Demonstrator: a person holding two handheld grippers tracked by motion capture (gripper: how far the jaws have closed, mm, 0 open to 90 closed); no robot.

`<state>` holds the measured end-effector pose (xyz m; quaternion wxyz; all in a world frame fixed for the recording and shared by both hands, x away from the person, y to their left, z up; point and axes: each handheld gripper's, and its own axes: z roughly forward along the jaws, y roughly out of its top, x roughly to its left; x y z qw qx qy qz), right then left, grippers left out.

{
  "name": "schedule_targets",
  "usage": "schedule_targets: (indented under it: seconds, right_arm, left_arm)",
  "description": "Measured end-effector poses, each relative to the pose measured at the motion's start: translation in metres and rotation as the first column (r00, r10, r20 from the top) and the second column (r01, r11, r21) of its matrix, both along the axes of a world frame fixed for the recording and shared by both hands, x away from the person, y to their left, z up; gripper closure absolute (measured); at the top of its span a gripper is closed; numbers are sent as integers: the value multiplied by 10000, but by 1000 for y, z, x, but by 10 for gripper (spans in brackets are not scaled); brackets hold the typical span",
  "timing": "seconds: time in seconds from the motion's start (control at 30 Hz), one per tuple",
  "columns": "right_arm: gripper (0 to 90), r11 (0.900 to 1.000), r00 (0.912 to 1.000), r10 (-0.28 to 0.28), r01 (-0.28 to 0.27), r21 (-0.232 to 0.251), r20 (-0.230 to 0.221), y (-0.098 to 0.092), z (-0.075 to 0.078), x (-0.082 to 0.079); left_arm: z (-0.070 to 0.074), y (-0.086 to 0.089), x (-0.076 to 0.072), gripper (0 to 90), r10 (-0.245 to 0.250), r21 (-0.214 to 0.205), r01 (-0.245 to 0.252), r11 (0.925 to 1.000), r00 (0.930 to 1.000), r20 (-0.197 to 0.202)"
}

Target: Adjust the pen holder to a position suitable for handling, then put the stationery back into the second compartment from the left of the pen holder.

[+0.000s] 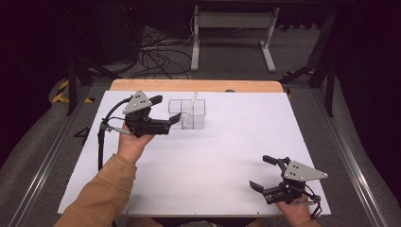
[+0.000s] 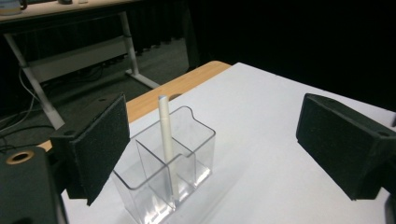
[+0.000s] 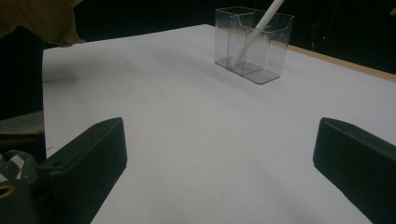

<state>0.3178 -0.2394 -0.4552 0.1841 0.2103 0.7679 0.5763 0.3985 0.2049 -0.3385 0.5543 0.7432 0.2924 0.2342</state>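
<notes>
On the far left part of the white worktop (image 1: 198, 156) stands a clear plastic holder (image 1: 187, 114) split into compartments, and a white stick (image 1: 191, 105) leans inside it. In the high view the stick rises out of the holder's right half, its top tilted toward the far edge. From the left gripper view the stick (image 2: 165, 144) stands near the dividing wall of the holder (image 2: 164, 172), foot on the floor of one compartment and upper end well above the rim; which compartment it occupies is hard to tell through the clear walls.

The left tongs (image 1: 166, 124) hang just beside the holder on its left side, held in the person's left hand (image 1: 134, 142), which comes out of a tan sleeve (image 1: 97, 196). The jaws point toward the holder and stand wide apart. In the left gripper view the two black padded jaws flank the holder with clear space on either side, touching neither it nor the stick, and they grip nothing.

The right tongs (image 1: 264, 173) rest low over the near right corner of the worktop, well apart from the holder. They too are spread wide, with only bare white surface between them in the right gripper view, where the holder (image 3: 252, 44) and stick (image 3: 256, 32) appear farther off.
</notes>
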Motion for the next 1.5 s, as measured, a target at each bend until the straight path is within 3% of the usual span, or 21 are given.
schedule_targets:
  seconds: [0.37, 0.67, 0.87, 1.07, 1.5]
  right_arm:
    - [27, 10000, 10000, 16, -16, -83, -9, 1, 0, 0]
    - [26, 9999, 10000, -6, 6, -122, -30, 2, 1, -1]
    - [26, 9999, 10000, -11, 11, -154, -27, 2, 1, -1]
    - [26, 9998, 10000, 39, -40, -172, -43, 3, 0, 0]
    - [26, 9998, 10000, 30, -32, -186, -93, 3, -1, 0]
  left_arm:
    - [-17, 24, -27, 87, -199, -1, 199, 9998, 9991, -381]
    - [-35, 37, -50, 64, -393, 111, 395, 9992, 9990, -220]
    - [-49, 46, -63, 61, -341, 100, 345, 9994, 9988, -349]
    - [-65, 56, -74, 60, -220, 294, 227, 9993, 9995, -238]
    - [-100, 72, -95, 53, -312, 136, 322, 9994, 9973, -660]
